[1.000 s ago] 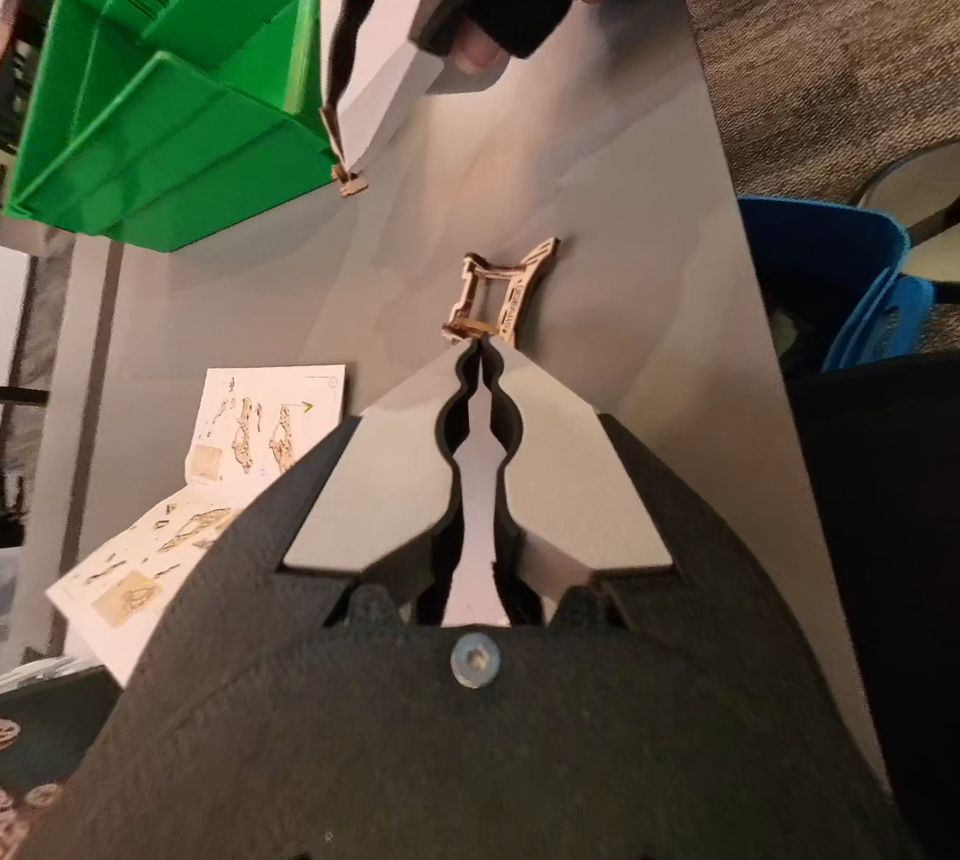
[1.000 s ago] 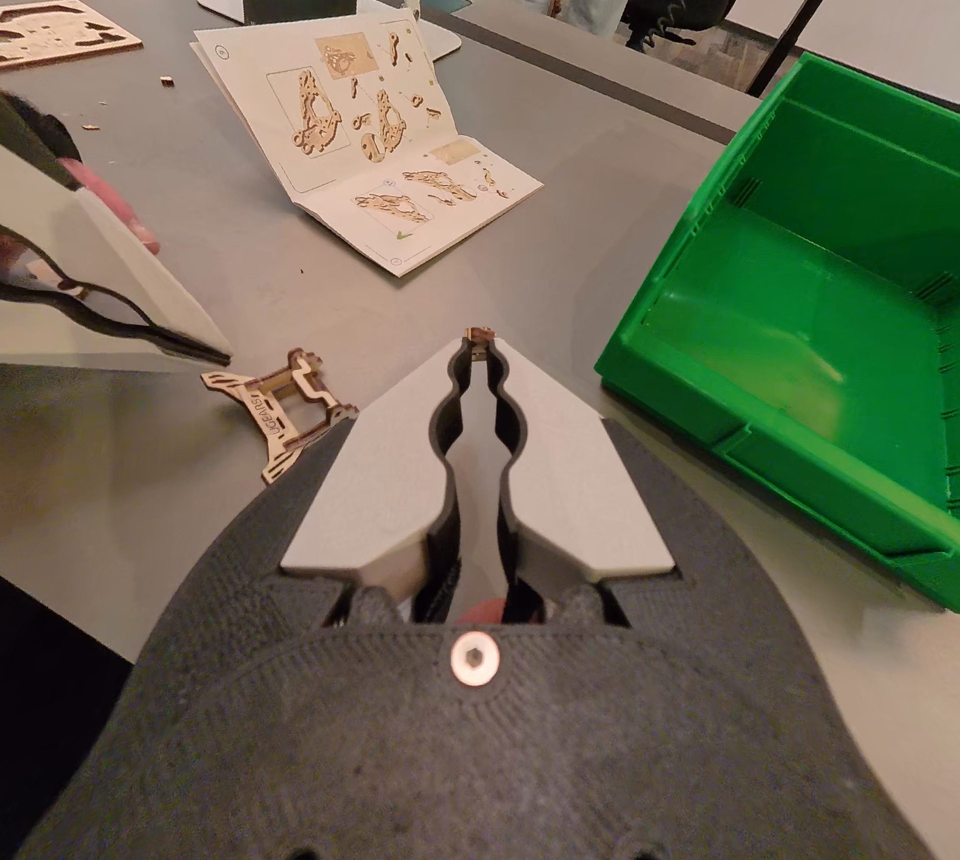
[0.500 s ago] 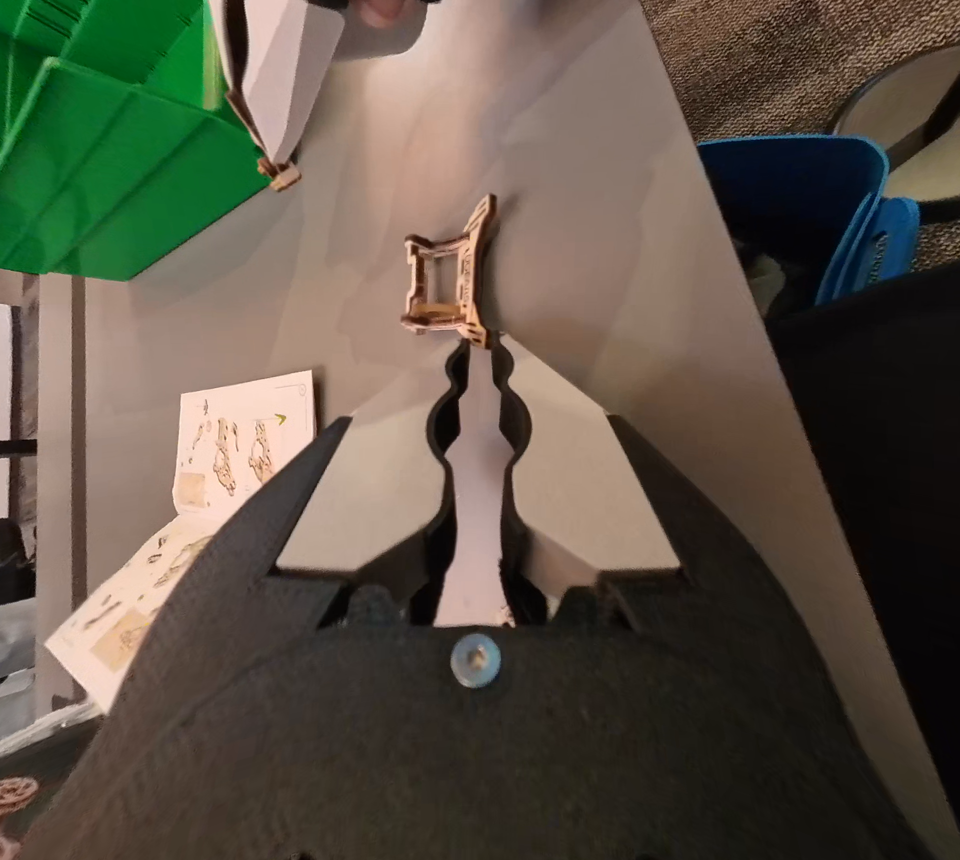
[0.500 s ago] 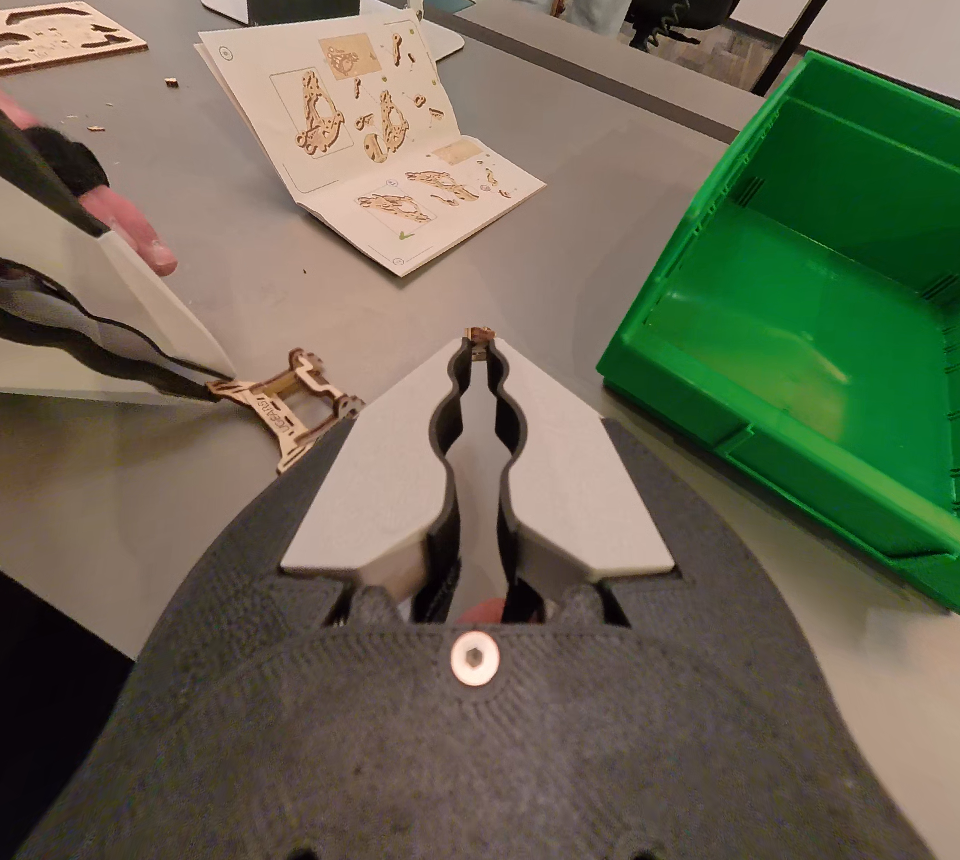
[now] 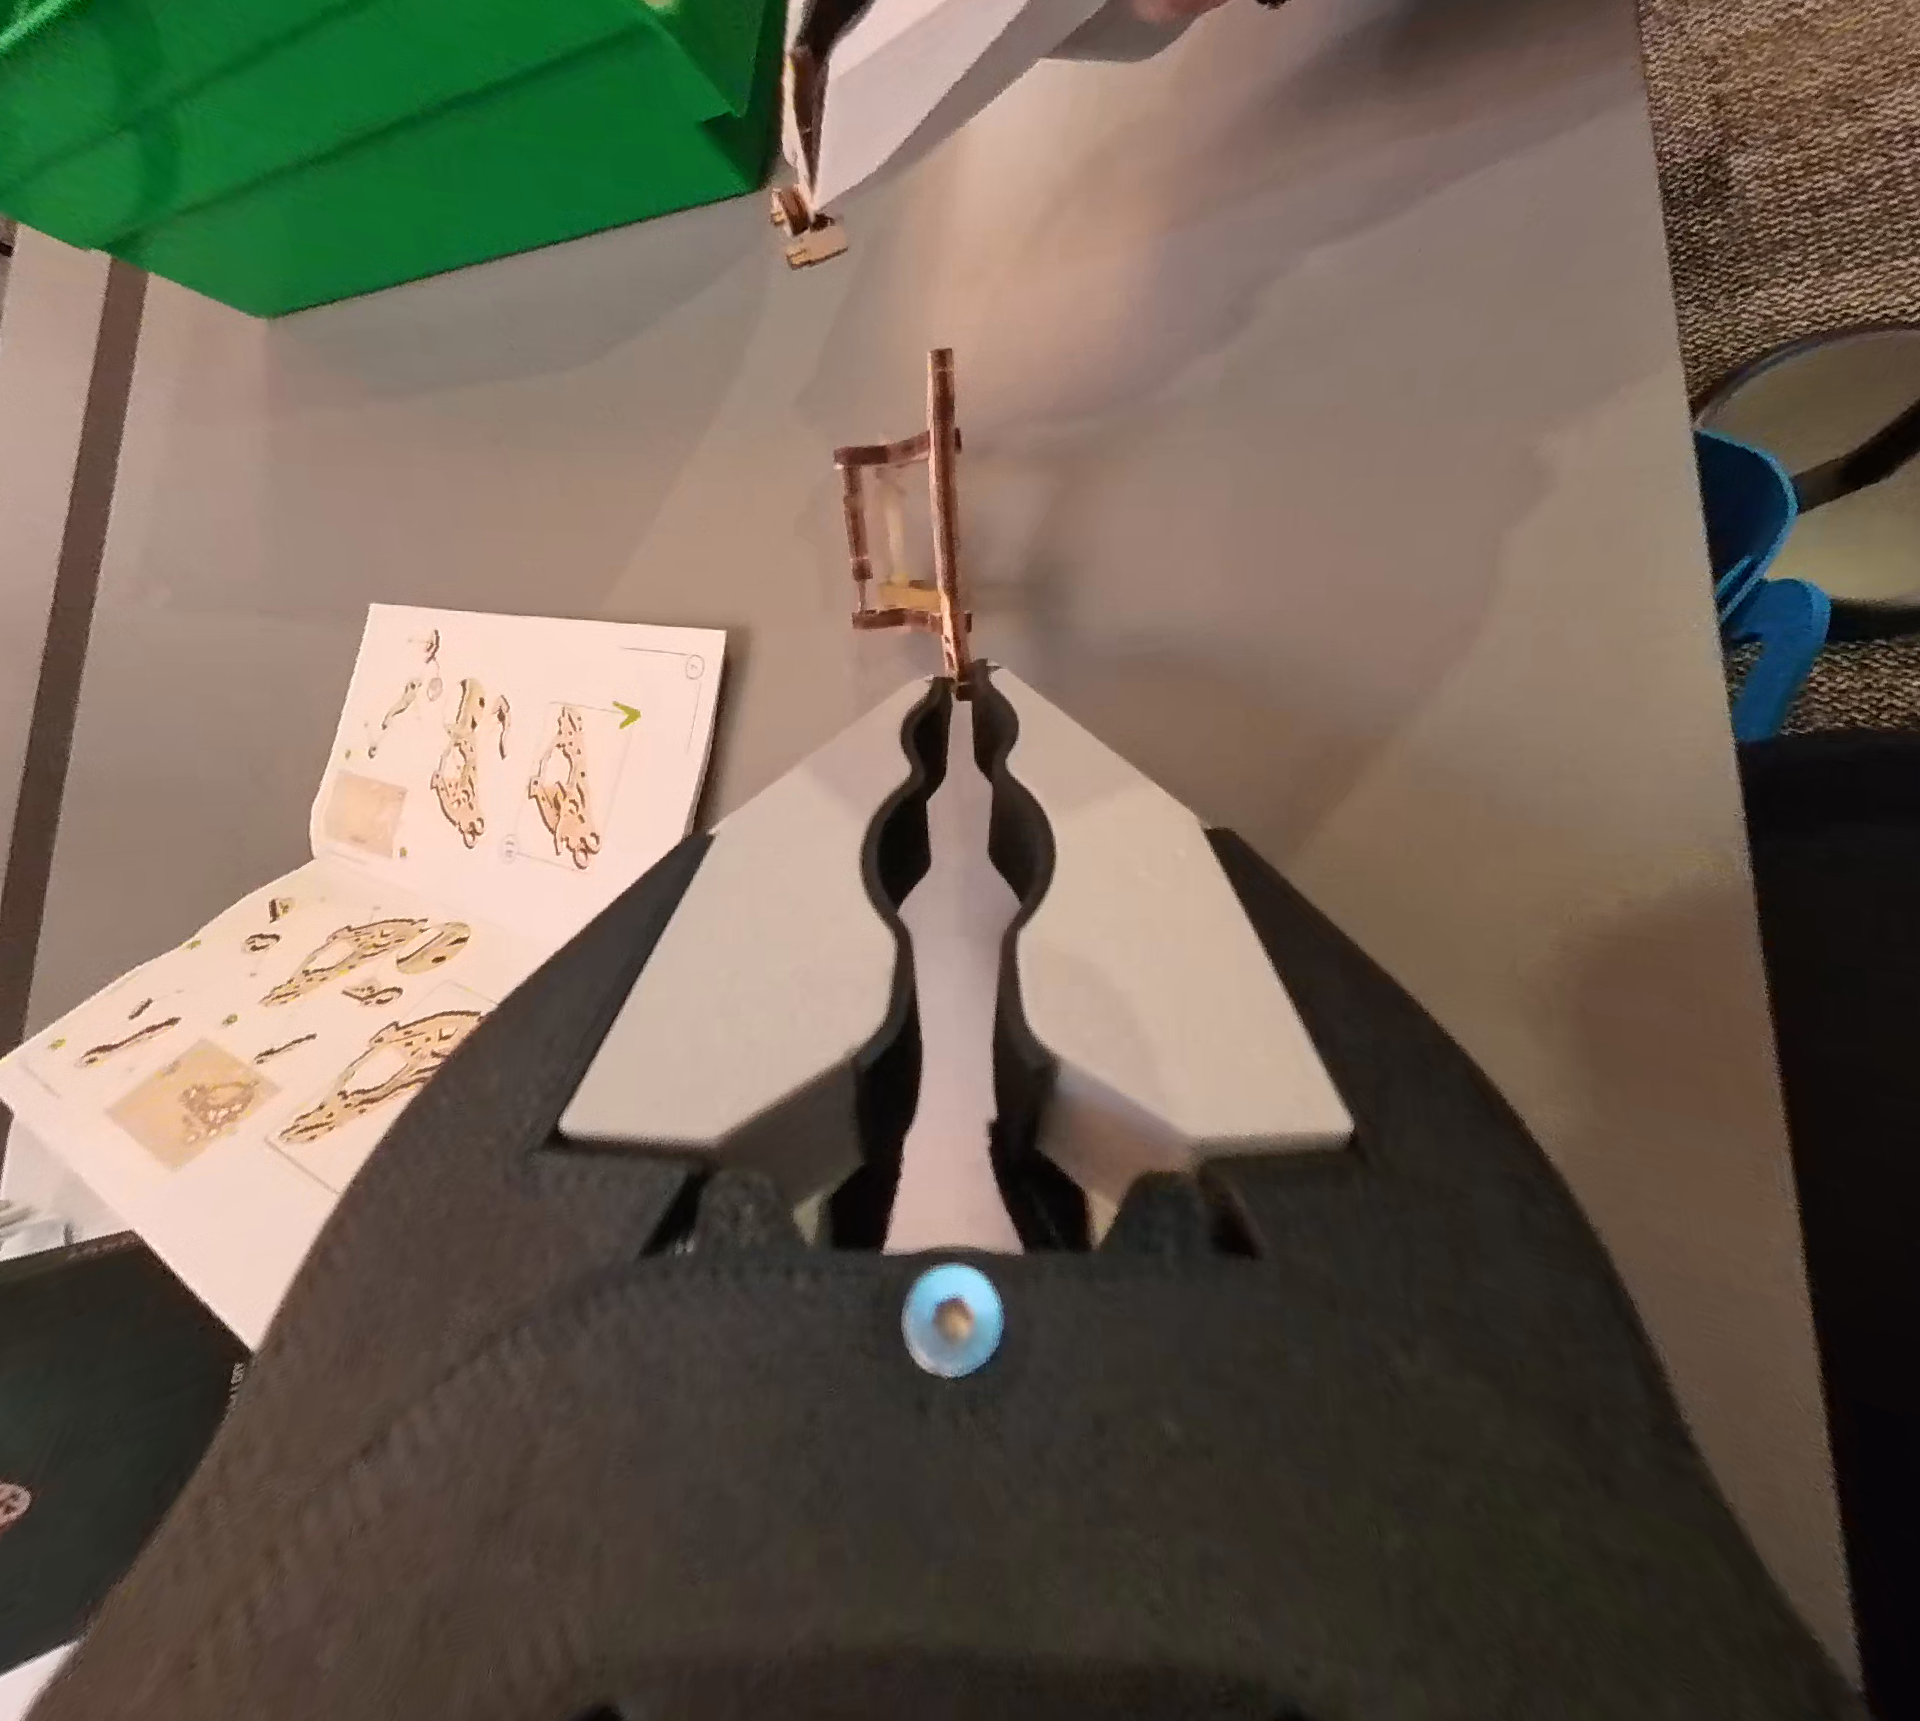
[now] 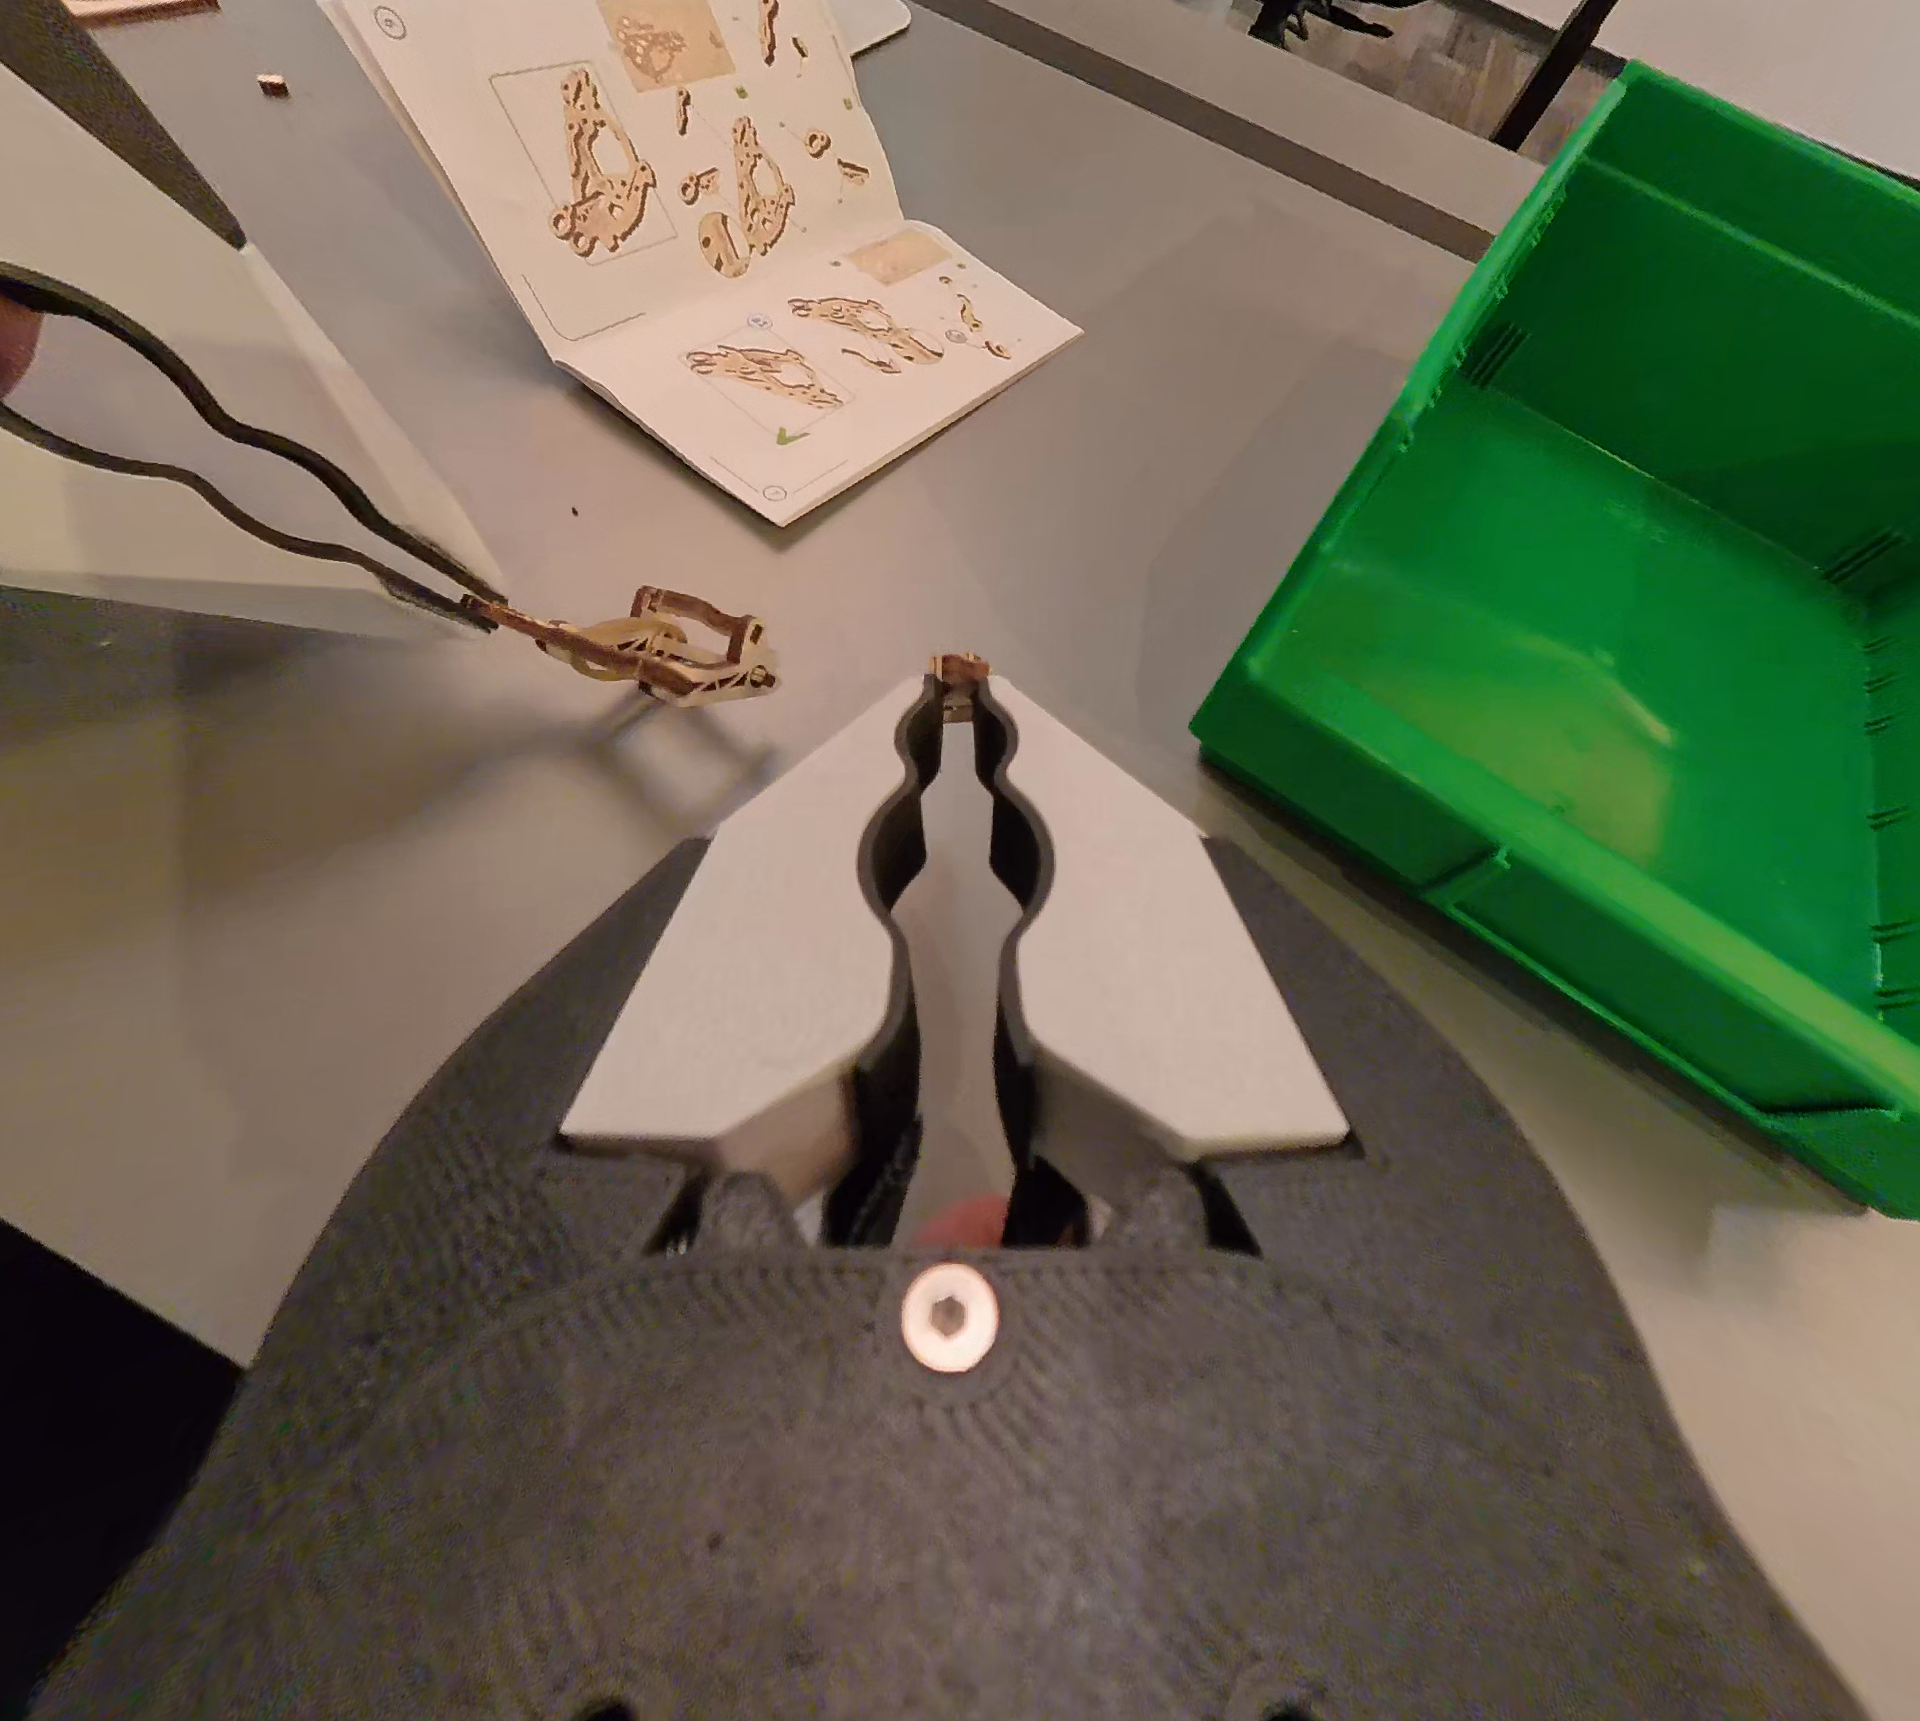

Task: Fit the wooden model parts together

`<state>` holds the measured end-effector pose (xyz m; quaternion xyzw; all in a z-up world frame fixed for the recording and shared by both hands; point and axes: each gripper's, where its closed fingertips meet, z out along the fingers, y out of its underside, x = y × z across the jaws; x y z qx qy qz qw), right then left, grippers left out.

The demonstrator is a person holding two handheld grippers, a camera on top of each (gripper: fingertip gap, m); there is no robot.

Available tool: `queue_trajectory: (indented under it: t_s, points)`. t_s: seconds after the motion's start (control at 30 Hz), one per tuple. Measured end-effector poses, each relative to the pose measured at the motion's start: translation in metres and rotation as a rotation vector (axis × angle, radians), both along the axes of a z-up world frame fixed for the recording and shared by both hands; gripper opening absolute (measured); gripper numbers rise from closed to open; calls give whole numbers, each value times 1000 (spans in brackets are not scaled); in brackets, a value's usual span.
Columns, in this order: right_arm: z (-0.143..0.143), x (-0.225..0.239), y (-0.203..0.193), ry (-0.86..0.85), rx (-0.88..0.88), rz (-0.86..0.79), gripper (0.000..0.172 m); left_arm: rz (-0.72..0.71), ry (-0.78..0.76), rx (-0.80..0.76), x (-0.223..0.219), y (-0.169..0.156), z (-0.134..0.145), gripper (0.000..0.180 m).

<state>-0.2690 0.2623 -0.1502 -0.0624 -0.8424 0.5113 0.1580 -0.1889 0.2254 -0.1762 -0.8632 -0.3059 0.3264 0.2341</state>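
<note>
My left tool (image 5: 958,684) is clamped on one end of the wooden frame (image 5: 902,528), an open, partly built assembly held clear of the grey bench (image 5: 1299,632). My right tool (image 6: 958,672) is closed on a small wooden piece (image 6: 958,665) that shows just past its tips.

In the right wrist view the frame (image 6: 665,645) lies to the left of my right tool and near it, apart from it. Its long axis runs out from the left tool's fingertips (image 6: 457,599) toward the right tool, and its free end faces the small piece.

I judge that the next move turns on this gap: the piece must travel leftward to the frame's free end, with the right tool the nearer carrier. The green bin (image 6: 1558,632) and the open instruction booklet (image 6: 707,237) lie off that line.
</note>
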Motion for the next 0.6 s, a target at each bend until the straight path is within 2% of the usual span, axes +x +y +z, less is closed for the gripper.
queue_trajectory:
  t_s: [0.6]
  points:
    - [-4, 1, -1, 20, 29, 2, 3, 58, 9, 35, 6, -11, 7, 2]
